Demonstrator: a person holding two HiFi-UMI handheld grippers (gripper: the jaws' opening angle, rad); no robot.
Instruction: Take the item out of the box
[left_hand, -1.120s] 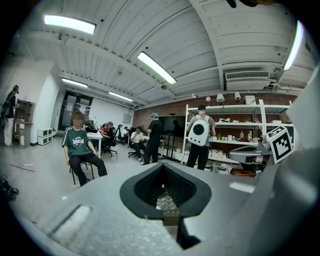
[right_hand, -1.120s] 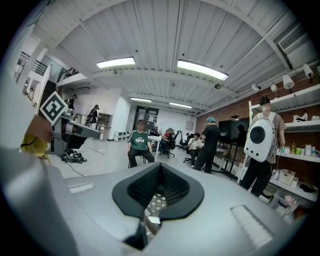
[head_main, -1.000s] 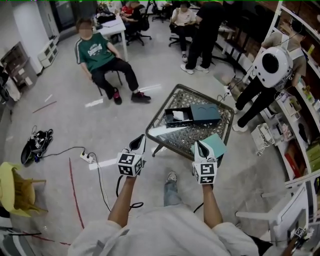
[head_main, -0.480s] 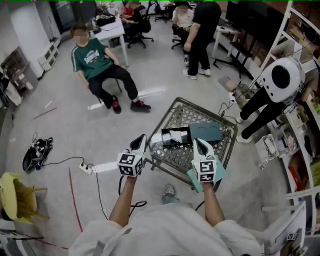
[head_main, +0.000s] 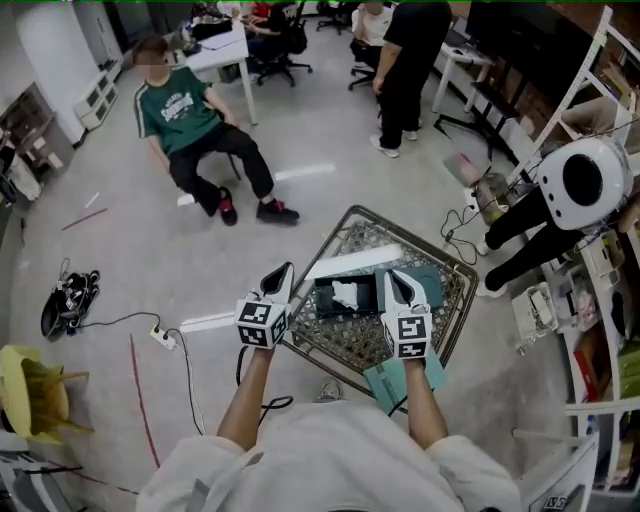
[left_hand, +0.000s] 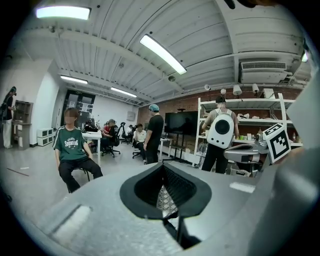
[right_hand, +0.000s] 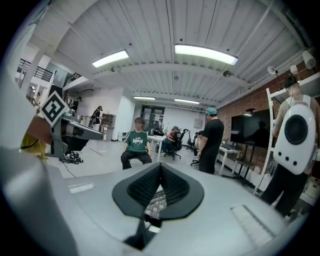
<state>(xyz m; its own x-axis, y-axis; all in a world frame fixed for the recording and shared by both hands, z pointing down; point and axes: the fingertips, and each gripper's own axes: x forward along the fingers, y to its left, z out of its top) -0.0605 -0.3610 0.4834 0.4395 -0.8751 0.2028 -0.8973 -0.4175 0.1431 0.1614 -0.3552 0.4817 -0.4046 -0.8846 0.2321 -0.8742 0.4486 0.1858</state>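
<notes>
Both closed — left gripper (head_main: 281, 273), right gripper (head_main: 394, 279) — near box (head_main: 324, 300).

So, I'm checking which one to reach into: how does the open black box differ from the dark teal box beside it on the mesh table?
The open black box shows a white item inside; the dark teal box shows only its dark top. The black box lies in full view; the teal box is partly hidden behind the right gripper. Both lie flat, side by side, on the metal mesh table.
</notes>
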